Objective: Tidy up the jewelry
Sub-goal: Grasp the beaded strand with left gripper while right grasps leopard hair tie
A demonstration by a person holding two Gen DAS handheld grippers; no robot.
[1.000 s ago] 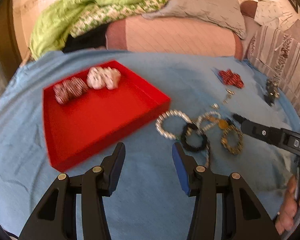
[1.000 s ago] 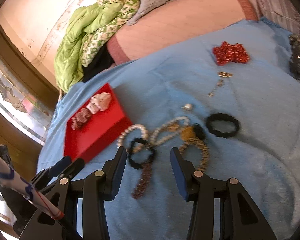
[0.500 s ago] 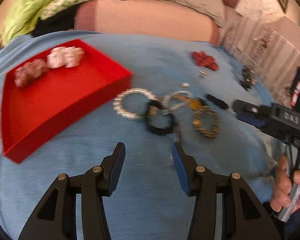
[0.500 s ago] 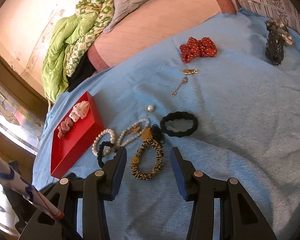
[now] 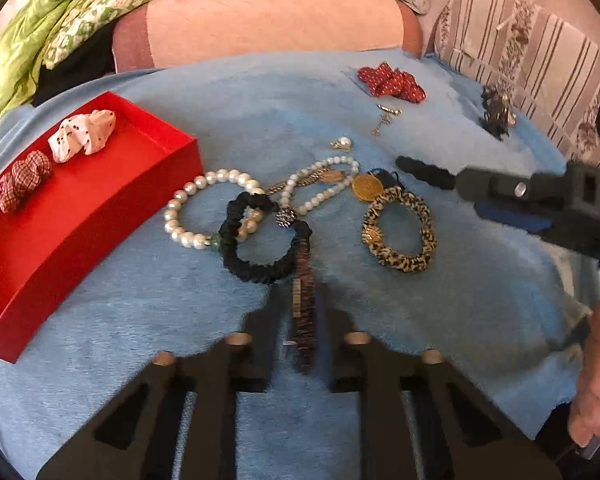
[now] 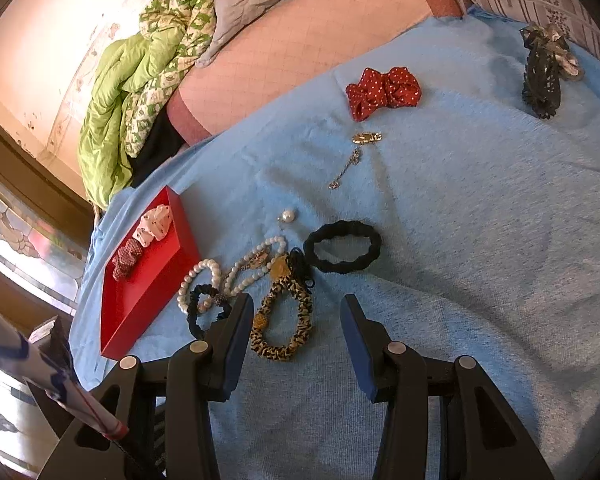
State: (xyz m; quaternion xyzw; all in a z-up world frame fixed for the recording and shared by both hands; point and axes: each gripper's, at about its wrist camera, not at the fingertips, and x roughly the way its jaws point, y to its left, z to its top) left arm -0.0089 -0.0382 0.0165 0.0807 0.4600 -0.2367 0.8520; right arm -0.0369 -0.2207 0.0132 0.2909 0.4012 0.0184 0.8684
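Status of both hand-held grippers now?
Left hand-held gripper: closing around dark beaded bracelet strand.
Right hand-held gripper: open, empty, over leopard-print scrunchie.

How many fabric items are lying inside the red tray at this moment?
2. A white spotted scrunchie lies at the far end of the red tray, and a red checked scrunchie lies just beside it. Nothing seems hidden.
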